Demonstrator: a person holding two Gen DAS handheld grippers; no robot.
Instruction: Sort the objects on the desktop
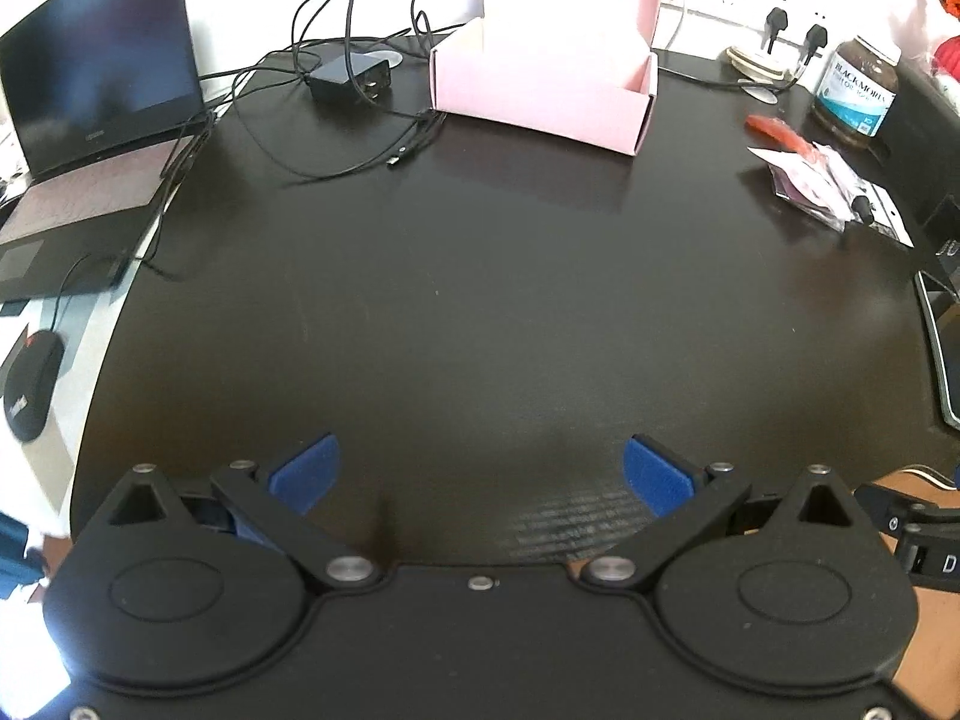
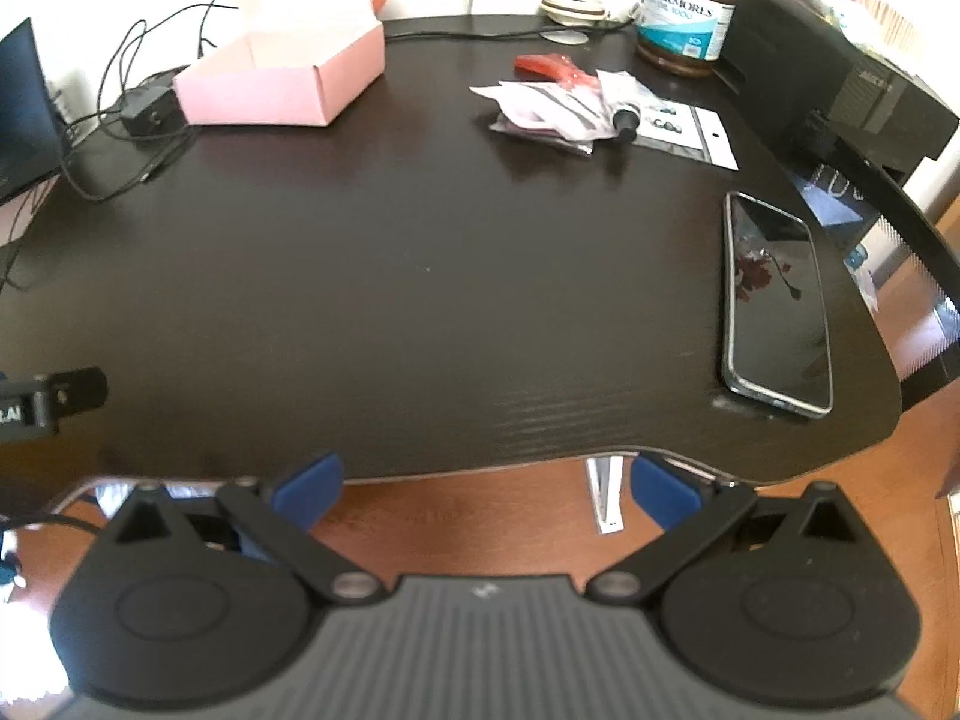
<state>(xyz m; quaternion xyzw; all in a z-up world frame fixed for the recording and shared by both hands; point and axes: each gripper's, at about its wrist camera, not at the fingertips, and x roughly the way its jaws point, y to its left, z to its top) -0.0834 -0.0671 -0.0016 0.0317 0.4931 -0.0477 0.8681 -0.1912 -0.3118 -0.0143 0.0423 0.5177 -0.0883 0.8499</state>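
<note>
Currently we hold the left gripper (image 1: 480, 471) and right gripper (image 2: 486, 489) wide apart, both empty, at the desk's (image 2: 420, 276) near edge. Packets (image 2: 552, 114) and phone (image 2: 774, 300) lie outside the pink box (image 2: 288, 84); sorting stage undetermined.

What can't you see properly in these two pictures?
- Pink box contents: both views, its walls hide the inside.
- Phone: left view, cut off by the edge.
- Laptop: right view, cut off by the edge.
- Packets: both views, print too small.
</note>
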